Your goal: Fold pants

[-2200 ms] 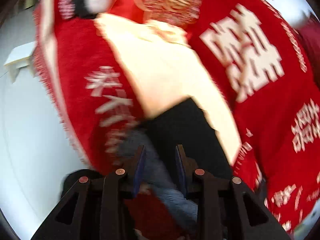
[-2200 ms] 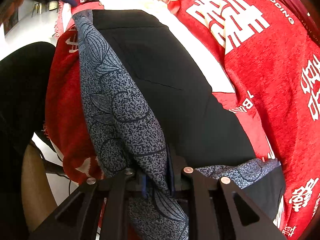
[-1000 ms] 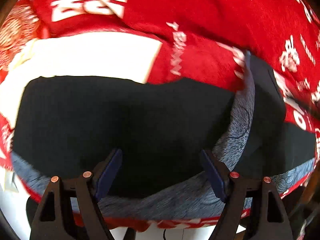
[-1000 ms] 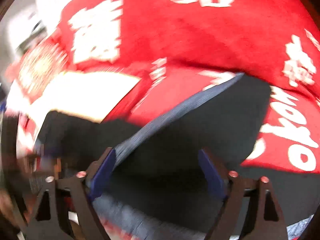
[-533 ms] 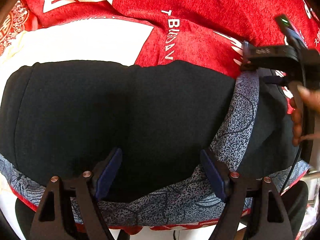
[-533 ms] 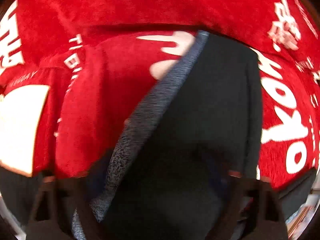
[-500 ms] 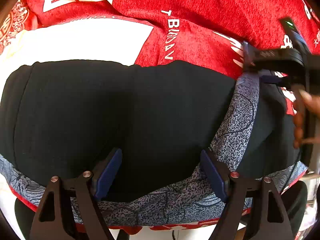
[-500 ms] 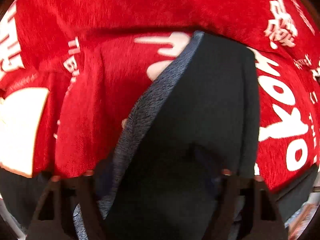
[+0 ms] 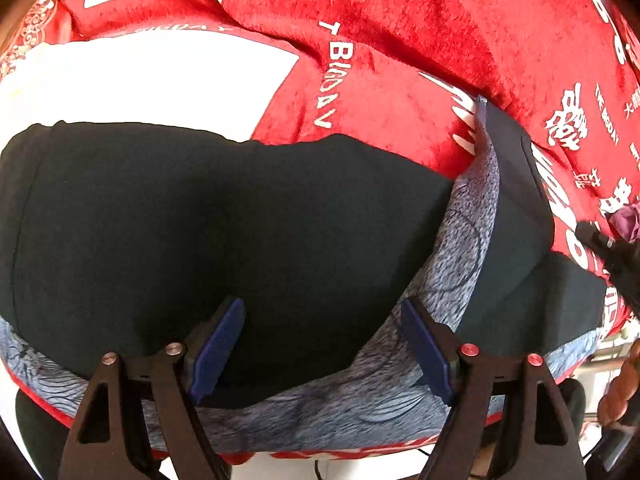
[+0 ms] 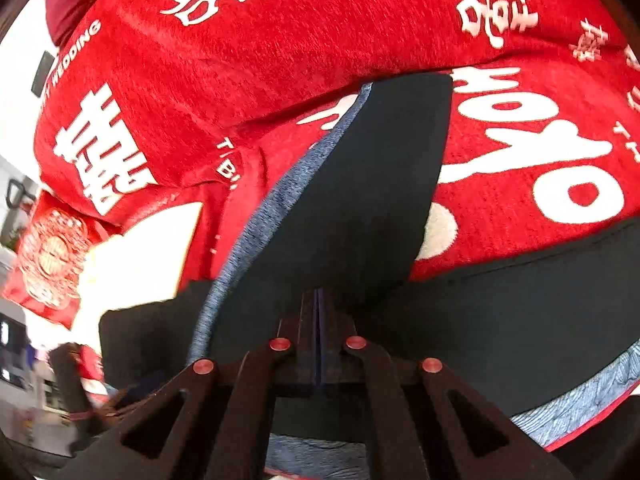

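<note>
The pants (image 9: 224, 220) are black with a grey-blue patterned panel (image 9: 460, 240). They lie on a red blanket (image 9: 400, 40) with white characters. My left gripper (image 9: 320, 344) is open and empty, hovering over the near part of the black fabric. In the right wrist view the pants (image 10: 380, 184) show a black leg running away from me with a grey-blue edge (image 10: 280, 200). My right gripper (image 10: 318, 320) has its jaws pressed together low over the black fabric; whether cloth is pinched between them is hidden.
The red blanket (image 10: 280, 40) covers the whole work surface. A white patch (image 9: 140, 80) on it lies beyond the pants. The blanket's near edge (image 9: 320, 454) runs under my left gripper. Part of the other hand-held tool (image 9: 612, 256) shows at the right.
My right gripper has gone from wide open to shut, low over the black leg. My left gripper stays open over the pants and has hardly moved.
</note>
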Demonstrator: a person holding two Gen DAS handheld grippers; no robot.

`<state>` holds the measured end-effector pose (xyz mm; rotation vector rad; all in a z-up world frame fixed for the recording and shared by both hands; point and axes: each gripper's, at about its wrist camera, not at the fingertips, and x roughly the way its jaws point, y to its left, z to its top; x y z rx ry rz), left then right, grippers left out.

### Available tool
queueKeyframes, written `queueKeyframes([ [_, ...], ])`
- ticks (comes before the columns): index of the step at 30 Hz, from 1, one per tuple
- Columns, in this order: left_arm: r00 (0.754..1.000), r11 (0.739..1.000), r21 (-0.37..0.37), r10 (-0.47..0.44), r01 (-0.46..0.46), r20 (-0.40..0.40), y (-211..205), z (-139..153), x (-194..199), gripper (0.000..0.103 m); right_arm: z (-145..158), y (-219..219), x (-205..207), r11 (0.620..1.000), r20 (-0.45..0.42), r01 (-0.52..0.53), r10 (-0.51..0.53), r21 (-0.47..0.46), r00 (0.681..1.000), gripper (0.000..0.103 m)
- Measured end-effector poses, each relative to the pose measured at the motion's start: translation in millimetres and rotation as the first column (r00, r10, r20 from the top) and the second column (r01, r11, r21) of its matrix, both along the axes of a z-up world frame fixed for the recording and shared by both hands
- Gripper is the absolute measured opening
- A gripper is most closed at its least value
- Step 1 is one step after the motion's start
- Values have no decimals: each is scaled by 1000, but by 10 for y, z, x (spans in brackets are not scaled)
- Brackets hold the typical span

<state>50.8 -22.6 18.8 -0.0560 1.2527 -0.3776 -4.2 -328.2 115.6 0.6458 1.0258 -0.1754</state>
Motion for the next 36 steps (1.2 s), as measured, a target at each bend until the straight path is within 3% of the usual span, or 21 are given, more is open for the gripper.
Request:
queueKeyframes([
  [1,1000,1000,10,-4,3,6,-26,-1,-11,81,31,0,65,1000,6,-6,6,-11,1000,8],
  [2,1000,1000,19,-7,7,13,-47,-5,-26,81,88,1,173,999,14,-15,16,-30,1000,25],
  [3,1000,1000,21,-10,10,11,-52,-24,-40,81,111,2,299,999,11,-16,17,-36,1000,65],
  [5,1000,1000,17,-7,7,-7,-23,-59,-42,81,98,-45,532,1000,-17,-6,6,-7,1000,103],
  [7,1000,1000,-7,0,0,-17,26,-59,-29,81,73,-62,861,1000,-20,-10,10,26,1000,103],
  [9,1000,1000,-22,5,-5,-22,46,-54,-20,81,-44,-43,1233,1000,-140,-17,14,-24,990,96],
  [11,1000,1000,-15,-3,3,-13,30,-64,-27,81,-195,-67,1548,1000,-231,13,-17,-19,973,96],
  [14,1000,1000,-3,-18,18,5,15,-73,-49,81,-583,-133,1970,996,-432,61,-80,-58,898,97],
  [16,1000,1000,-10,-24,24,5,28,-77,-46,82,-837,-154,2109,995,-503,34,-74,-89,861,92],
  [17,1000,1000,-15,-26,26,4,37,-79,-41,82,-934,-164,2134,992,-527,19,-81,-122,846,69],
  [18,1000,999,-19,-29,29,2,40,-80,-37,82,-947,-185,2126,981,-530,10,-113,-192,840,39],
  [19,1000,999,-23,-29,30,2,44,-82,-34,82,-879,-203,2103,974,-491,9,-121,-224,863,22],
  [20,1000,999,-26,-29,30,3,47,-87,-34,82,-832,-228,2050,984,-459,15,-96,-178,883,12],
  [21,999,999,-24,-31,31,8,43,-88,-38,82,-772,-255,1977,987,-429,26,-92,-157,899,9],
  [26,999,999,-14,-45,45,18,30,-65,-78,82,-296,-410,1198,984,-223,106,-135,-140,965,8],
  [28,999,999,-28,-42,42,5,52,-37,-97,82,-129,-400,883,982,-162,130,-152,-138,975,8],
  [31,999,996,-77,-48,49,15,94,97,-172,82,220,-415,260,971,-37,194,-201,-142,979,8],
  [33,996,993,-84,-75,79,44,72,205,-236,82,374,-509,-200,966,45,245,-242,-83,969,8],
  [36,991,988,-94,-119,124,59,-40,290,-285,82,504,-571,-674,947,120,305,-292,-104,949,8],
])
